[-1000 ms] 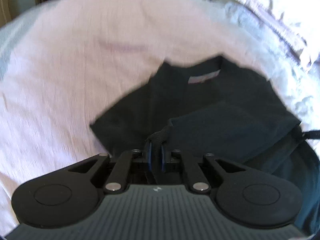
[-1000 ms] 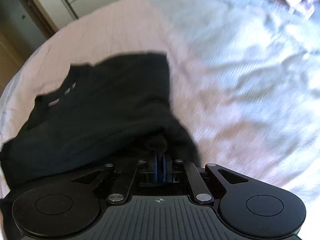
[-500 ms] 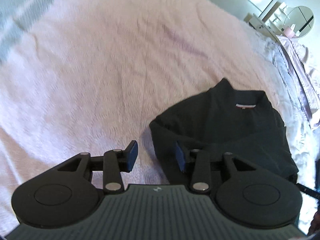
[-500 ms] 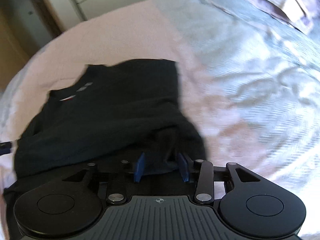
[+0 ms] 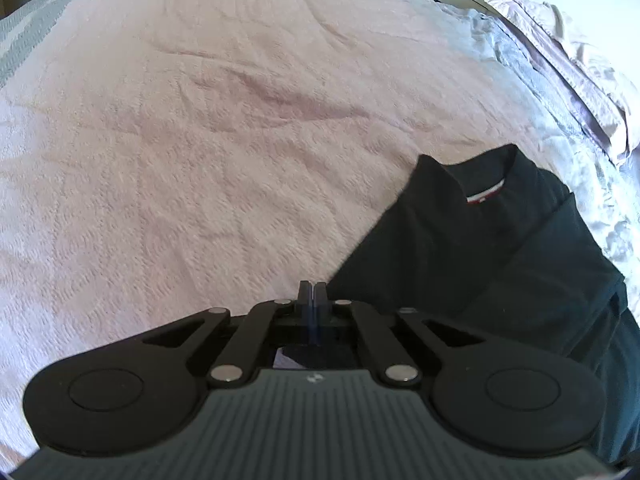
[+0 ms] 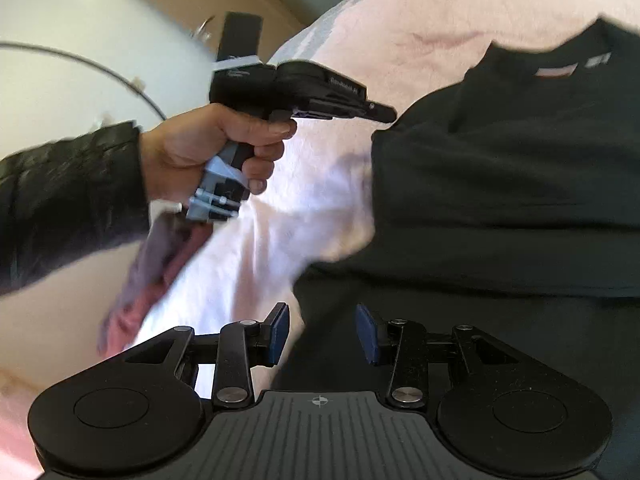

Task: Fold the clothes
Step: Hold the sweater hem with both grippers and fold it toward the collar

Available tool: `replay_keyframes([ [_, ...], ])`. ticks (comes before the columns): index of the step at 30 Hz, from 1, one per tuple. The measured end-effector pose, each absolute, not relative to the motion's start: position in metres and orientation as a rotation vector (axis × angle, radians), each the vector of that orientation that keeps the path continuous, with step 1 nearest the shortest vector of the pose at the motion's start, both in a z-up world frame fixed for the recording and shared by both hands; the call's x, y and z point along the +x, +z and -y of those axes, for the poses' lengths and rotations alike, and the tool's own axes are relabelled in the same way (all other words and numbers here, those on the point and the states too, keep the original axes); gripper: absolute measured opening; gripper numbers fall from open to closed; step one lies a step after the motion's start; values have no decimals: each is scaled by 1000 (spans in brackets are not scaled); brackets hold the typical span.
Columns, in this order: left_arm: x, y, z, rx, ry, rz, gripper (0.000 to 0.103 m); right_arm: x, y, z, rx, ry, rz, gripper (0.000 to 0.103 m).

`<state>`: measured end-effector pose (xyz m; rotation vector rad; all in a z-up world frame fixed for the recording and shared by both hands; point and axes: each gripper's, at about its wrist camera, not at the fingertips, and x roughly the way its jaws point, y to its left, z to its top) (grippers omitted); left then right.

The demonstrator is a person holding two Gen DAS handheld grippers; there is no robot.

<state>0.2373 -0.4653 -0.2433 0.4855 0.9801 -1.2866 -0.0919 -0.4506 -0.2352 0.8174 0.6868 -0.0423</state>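
Black shirt [image 5: 500,264] lying folded on the pink bed cover [image 5: 208,152], collar toward the far side, left tongs [image 5: 310,294] just closed on nothing, at the shirt's left edge, right tongs [image 6: 322,332] parted and empty over the shirt's near edge, person's hand [image 6: 208,144] gripping the left tool.

Your left wrist camera looks forward and steeply down along the left gripper [image 5: 311,292], close above the pink bedspread [image 5: 208,132], with the black shirt [image 5: 492,256] at lower right. Your right wrist camera tilts less steeply along the right gripper [image 6: 322,330], low over that shirt [image 6: 504,184], facing your left hand [image 6: 208,140]. Both views share shirt and bedspread.
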Motion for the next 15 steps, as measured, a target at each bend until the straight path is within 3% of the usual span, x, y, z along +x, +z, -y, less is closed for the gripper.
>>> replay_keyframes([
  [1,240,-241,464,485,-1296,-981,0,-84,-242,450,847,-68,-671,42],
  [2,242,-239,461,476,-1307,-992,0,-76,-250,449,878,-95,-655,46],
  [3,244,-237,459,464,-1319,-1008,0,-73,-256,453,913,-134,-647,58],
  [5,247,-235,454,439,-1340,-1052,2,-67,-269,462,983,-208,-628,63],
  [7,248,-239,449,414,-1358,-1117,19,-64,-270,461,1000,-219,-580,63],
  [9,247,-246,452,442,-1365,-1138,28,-61,-271,459,1015,-228,-532,63],
  [14,246,-269,470,499,-1358,-1179,25,-36,-266,448,968,-154,-511,63],
  [15,245,-271,472,511,-1366,-1174,18,-34,-270,449,968,-190,-529,63],
])
